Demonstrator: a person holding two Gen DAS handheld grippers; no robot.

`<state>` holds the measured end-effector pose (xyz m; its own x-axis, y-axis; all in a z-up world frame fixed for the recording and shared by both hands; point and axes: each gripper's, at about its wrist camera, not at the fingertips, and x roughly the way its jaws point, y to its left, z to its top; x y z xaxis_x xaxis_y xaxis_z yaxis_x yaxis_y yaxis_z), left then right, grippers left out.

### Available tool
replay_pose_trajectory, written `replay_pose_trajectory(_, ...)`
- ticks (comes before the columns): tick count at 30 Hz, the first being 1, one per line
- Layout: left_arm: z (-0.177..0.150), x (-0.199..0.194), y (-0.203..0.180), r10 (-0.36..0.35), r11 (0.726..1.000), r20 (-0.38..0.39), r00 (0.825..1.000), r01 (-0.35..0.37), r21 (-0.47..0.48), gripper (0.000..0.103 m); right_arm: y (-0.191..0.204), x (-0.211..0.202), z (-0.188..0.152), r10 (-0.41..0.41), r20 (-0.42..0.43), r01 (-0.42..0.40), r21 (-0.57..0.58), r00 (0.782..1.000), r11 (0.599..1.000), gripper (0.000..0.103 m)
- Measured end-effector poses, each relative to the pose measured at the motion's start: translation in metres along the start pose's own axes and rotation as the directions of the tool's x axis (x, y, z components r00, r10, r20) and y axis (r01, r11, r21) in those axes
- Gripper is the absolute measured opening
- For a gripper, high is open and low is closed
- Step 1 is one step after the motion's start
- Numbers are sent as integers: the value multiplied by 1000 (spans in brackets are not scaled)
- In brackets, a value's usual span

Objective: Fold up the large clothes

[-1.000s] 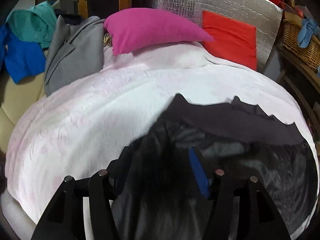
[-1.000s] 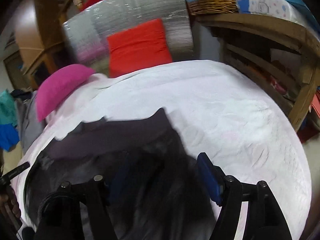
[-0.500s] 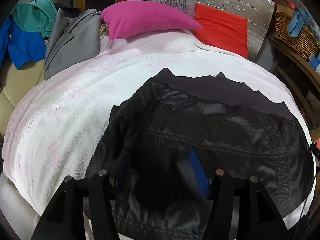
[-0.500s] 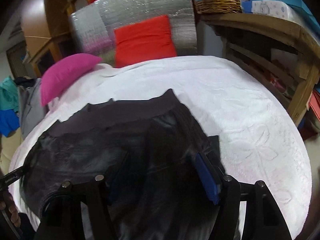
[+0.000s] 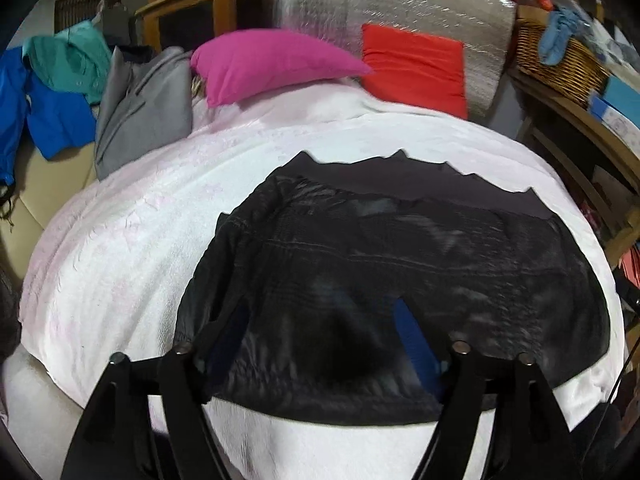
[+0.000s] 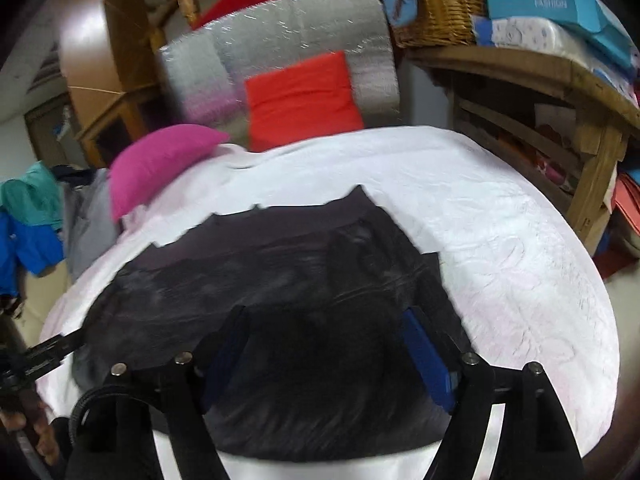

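A large black jacket lies flat on the white bedspread, its matte lining strip along the far edge and its near hem toward me. My left gripper hovers over the near hem; its jaws are opening and the blue pads stand clear of the cloth. In the right wrist view the same jacket spreads under my right gripper. Those jaws are opening too, with nothing pinched between them. The left gripper and a hand show at that view's left edge.
A pink pillow, a red cushion and a silver foil board stand at the bed's head. Grey, teal and blue clothes pile up on the left. A wooden shelf with a wicker basket borders the right side.
Both grippers drew back toward the near edge of the bed. The jacket, bunched between the jaws before, now lies spread flat, and both pairs of jaws stand wider.
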<state>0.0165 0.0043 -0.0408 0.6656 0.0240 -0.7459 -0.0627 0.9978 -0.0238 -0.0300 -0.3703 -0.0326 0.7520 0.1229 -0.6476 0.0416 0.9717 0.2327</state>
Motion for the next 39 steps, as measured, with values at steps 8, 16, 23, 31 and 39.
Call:
replay_pose_trajectory(8,-28,-42,-17,8,1000,39,999,-9,24,87,30,-31,-53,30,-28,-30,1,999,1000,91)
replay_pose_trajectory(16,-47,-54,-25,-10,999,23,1000,9,41,88,52,-46,-75,-23,-23,20,-93,999,995,101)
replay_pose_trajectory(23,-51,-52,-26,-3,998,8,1000,3,58,90,73,-50,-77,-35,8,36,-166,999,985,102)
replay_pose_trajectory(31,-52,-61,-34,-21,996,40,999,17,83,95,75,-53,-74,-49,20,52,-165,999,985,103)
replay_pose_trajectory(39,-52,-66,-35,-57,995,58,997,52,83,98,77,-51,-73,-52,16,54,-170,999,984,103)
